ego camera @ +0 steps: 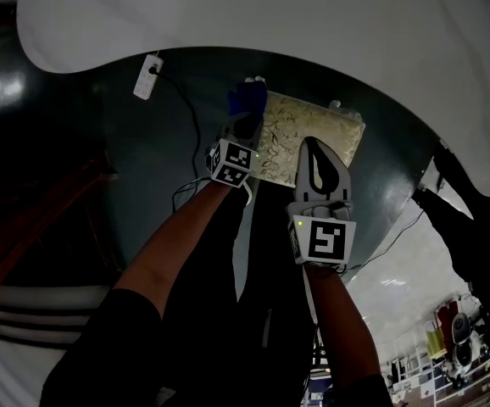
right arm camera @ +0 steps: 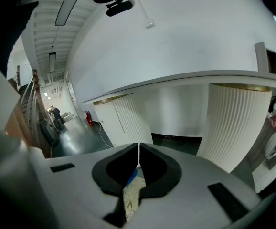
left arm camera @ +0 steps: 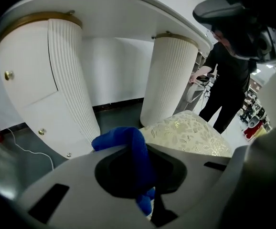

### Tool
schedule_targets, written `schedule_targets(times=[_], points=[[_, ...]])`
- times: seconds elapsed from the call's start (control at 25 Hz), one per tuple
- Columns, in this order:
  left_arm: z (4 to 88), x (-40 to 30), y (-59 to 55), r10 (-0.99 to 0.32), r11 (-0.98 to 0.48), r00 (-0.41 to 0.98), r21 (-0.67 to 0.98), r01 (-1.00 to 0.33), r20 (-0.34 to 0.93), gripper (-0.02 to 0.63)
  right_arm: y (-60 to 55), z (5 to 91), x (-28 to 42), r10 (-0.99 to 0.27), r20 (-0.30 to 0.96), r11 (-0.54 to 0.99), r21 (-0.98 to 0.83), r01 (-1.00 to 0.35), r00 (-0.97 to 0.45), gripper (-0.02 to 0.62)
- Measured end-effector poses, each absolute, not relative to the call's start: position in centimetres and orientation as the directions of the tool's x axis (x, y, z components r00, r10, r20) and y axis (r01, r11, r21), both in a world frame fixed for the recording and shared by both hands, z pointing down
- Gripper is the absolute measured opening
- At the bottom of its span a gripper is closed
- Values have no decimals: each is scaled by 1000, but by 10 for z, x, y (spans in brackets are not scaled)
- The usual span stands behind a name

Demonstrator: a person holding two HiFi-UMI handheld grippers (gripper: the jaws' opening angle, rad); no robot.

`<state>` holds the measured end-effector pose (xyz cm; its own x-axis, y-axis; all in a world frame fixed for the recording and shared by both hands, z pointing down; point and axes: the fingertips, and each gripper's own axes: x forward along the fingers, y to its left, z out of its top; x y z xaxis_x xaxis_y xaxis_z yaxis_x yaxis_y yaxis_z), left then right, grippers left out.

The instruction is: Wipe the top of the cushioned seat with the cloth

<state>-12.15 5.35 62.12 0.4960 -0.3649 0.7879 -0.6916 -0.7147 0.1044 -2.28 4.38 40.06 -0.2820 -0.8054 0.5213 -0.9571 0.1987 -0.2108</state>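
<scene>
The left tongs are clamped on a blue cloth, which bunches into a thick fold that sticks up past the jaw tips. The right tongs are closed to a thin slit and hold nothing. In the head view the cloth sits at the left edge of the seat, a cream cushion with a gold leaf pattern; contact is unclear. The right tongs hang over the seat's near side. The seat stands on dark floor, beside the white table
</scene>
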Motion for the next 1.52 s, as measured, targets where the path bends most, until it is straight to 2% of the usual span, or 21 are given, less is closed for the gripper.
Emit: schedule_targets(times=[0.56,1.52], points=[[632,-107,57,-377,-663,490,140,-735,786,36,46,406,8,-815,516,167,-228,-959,-265,38],[628,-73,64,-368,-673,508,154,-723,779,37,56,414,44,-827,522,84,-250,-965,-208,38]])
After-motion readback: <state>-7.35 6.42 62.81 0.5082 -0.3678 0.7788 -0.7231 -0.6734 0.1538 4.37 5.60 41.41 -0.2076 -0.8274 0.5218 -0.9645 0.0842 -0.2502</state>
